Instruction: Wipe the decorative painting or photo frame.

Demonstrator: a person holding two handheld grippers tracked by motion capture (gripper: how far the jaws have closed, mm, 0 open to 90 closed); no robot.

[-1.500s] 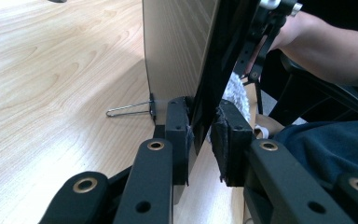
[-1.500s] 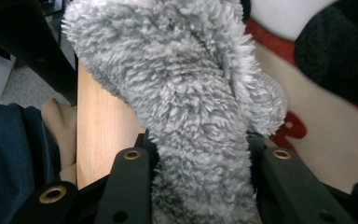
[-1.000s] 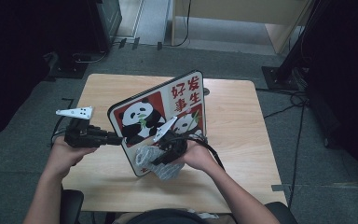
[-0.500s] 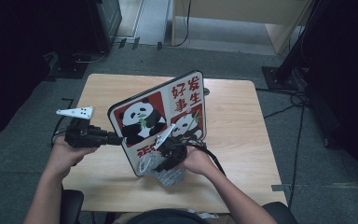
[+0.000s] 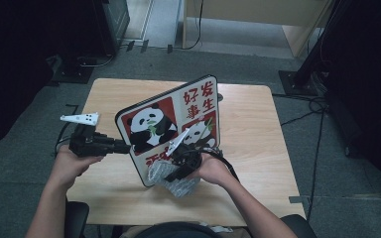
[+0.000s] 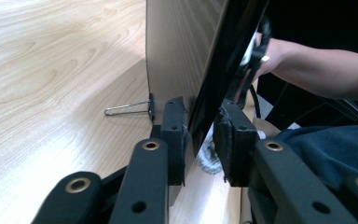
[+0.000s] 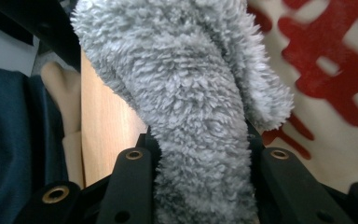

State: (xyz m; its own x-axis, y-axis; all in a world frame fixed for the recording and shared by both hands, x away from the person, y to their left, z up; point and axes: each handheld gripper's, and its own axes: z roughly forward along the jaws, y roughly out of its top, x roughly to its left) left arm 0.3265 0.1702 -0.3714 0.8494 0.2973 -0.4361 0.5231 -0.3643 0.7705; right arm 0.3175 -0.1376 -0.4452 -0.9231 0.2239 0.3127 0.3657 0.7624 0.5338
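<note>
Panda board stands tilted on the surface, lower edge down near the person's side, printed face toward the person. Print: 2 pandas, red characters.

L hand-held gripper sits at the board's left edge. In the left gripper view the left hand-held gripper has the board's dark edge between its jaws; jaws have just been opening a bit. Left pad looks against the board's back, the right pad seems a hair off the front, so can't tell if it's clamped or let go. Brown back of the board faces the far side.

R hand-held gripper is clenched on a grey cloth, low against the board's printed face near the bottom corner. In the right gripper view the right hand-held gripper has fluffy cloth bulging up between both jaws, red print of the board just behind it.

Wire clip lies on the surface at the board's back edge, touching it. Dark floor around the surface.
</note>
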